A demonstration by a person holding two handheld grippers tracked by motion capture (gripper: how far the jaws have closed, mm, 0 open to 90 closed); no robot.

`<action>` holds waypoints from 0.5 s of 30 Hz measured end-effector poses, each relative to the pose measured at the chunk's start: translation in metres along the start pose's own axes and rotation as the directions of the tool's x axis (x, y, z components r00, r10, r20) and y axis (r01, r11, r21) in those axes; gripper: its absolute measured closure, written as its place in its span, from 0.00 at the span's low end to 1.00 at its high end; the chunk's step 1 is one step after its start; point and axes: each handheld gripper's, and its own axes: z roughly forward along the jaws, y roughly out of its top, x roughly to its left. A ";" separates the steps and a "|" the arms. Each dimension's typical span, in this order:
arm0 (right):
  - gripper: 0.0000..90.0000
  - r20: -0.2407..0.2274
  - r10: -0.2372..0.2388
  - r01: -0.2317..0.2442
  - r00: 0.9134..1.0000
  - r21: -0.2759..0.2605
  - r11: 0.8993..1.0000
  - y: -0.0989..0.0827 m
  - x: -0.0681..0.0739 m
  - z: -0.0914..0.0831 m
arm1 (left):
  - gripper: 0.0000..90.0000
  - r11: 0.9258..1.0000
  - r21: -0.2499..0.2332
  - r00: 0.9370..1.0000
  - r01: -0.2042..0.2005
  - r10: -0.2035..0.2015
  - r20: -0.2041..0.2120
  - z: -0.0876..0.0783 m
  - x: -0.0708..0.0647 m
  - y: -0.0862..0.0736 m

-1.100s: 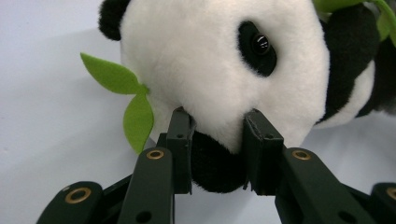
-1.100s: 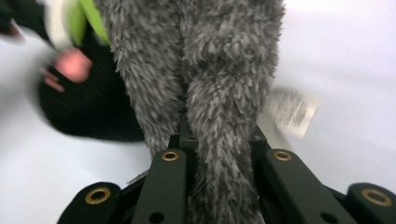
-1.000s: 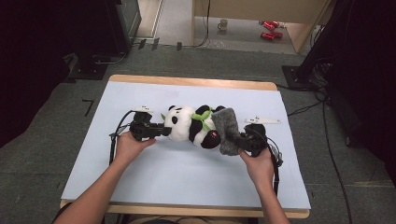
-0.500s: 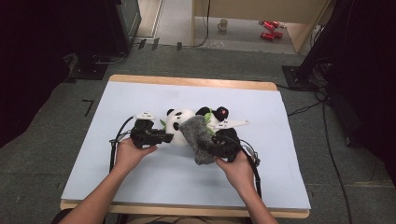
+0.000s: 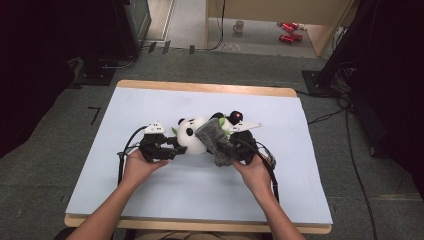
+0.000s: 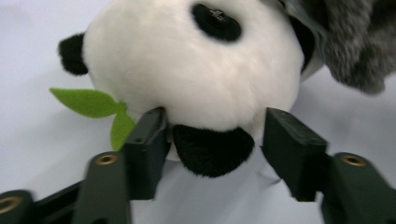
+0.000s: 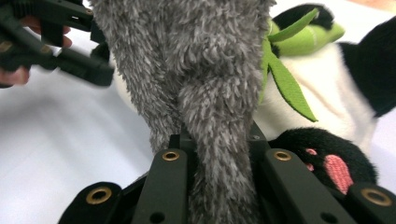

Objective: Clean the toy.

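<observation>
Pale blue sheet [image 5: 150,105] over a wooden table [image 5: 200,88], light wood rim bare along the far edge. Grey carpet floor [image 5: 60,150] all round, black tape marks [image 5: 95,114] left of the table. Dark cabinet [image 5: 125,25] at far left, black equipment and cables [image 5: 345,75] at right. Beyond, a light wooden unit [image 5: 265,10], a mug [image 5: 240,25] and red objects [image 5: 287,31] on the floor beneath it.

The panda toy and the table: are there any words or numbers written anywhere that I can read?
None can be read: the panda toy, the grey fuzzy cloth, the pale blue table cover and both grippers bear no readable text.
Red cans on the floor: any print is too small and blurred to read.
</observation>
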 end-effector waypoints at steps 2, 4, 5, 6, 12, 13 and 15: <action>0.86 0.003 -0.001 0.001 1.000 -0.005 1.000 0.003 -0.004 0.000 | 0.37 0.998 -0.021 0.998 -0.062 0.062 -0.002 0.002 -0.001 -0.001; 0.86 0.007 0.003 -0.003 1.000 -0.010 1.000 0.006 -0.008 -0.001 | 0.31 0.997 -0.038 0.998 -0.070 0.070 -0.011 0.004 -0.002 -0.001; 0.86 0.009 0.005 -0.005 1.000 -0.014 1.000 0.007 -0.010 -0.001 | 0.29 0.997 -0.042 0.998 -0.059 0.059 -0.008 0.005 -0.001 -0.001; 0.86 0.007 0.008 -0.008 1.000 -0.015 1.000 0.008 -0.012 -0.002 | 0.28 0.998 -0.054 0.999 -0.045 0.044 -0.008 0.007 0.000 -0.001; 0.86 -0.007 0.046 -0.046 0.999 -0.020 0.999 0.013 -0.027 -0.006 | 0.23 0.996 -0.084 1.000 -0.021 0.020 -0.013 0.011 0.009 0.005; 0.86 -0.017 0.057 -0.057 0.998 -0.020 0.998 0.013 -0.031 -0.007 | 0.22 0.995 -0.091 1.000 -0.027 0.026 -0.002 0.013 0.011 0.006; 0.86 -0.042 0.072 -0.073 0.996 -0.017 0.997 0.012 -0.037 -0.009 | 0.22 0.994 -0.096 0.998 -0.049 0.051 0.019 0.015 0.012 0.007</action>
